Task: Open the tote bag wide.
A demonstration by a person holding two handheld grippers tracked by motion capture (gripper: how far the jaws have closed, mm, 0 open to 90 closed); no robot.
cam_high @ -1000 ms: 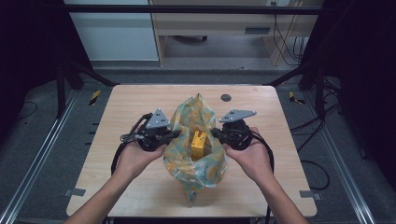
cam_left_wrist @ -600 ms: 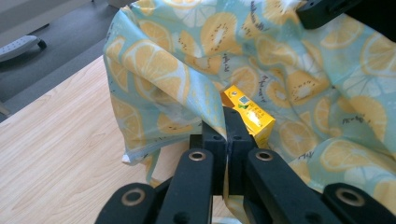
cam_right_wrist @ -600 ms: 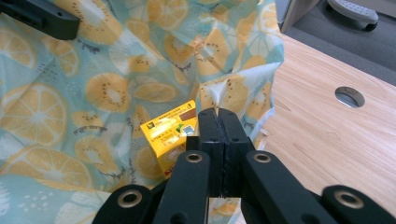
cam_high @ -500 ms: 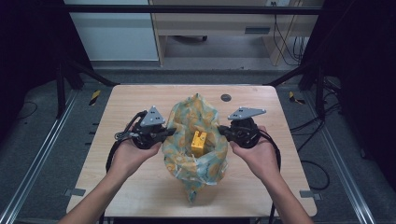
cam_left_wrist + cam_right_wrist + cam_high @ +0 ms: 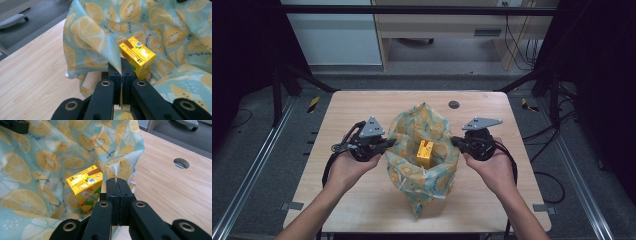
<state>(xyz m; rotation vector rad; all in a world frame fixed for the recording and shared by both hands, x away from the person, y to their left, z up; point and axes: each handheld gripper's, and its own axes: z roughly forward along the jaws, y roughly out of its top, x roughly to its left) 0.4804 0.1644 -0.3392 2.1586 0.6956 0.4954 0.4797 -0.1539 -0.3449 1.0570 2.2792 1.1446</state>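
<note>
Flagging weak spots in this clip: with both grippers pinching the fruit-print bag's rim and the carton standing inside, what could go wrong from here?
Each grip looks shallow: the left gripper and right gripper are shut on thin folds of the bag, so the cloth might slip free if pulled. The yellow carton stands upright and unsupported; a tug or lift could tip it over.

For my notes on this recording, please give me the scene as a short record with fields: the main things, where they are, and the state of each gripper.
surface: wooden table
main item: fruit-print cloth bag, mouth spread open
inside bag: yellow juice carton, upright
left gripper: jaws shut on the bag's left rim
right gripper: jaws shut on the bag's right rim
table detail: round hole beyond the bag
</note>
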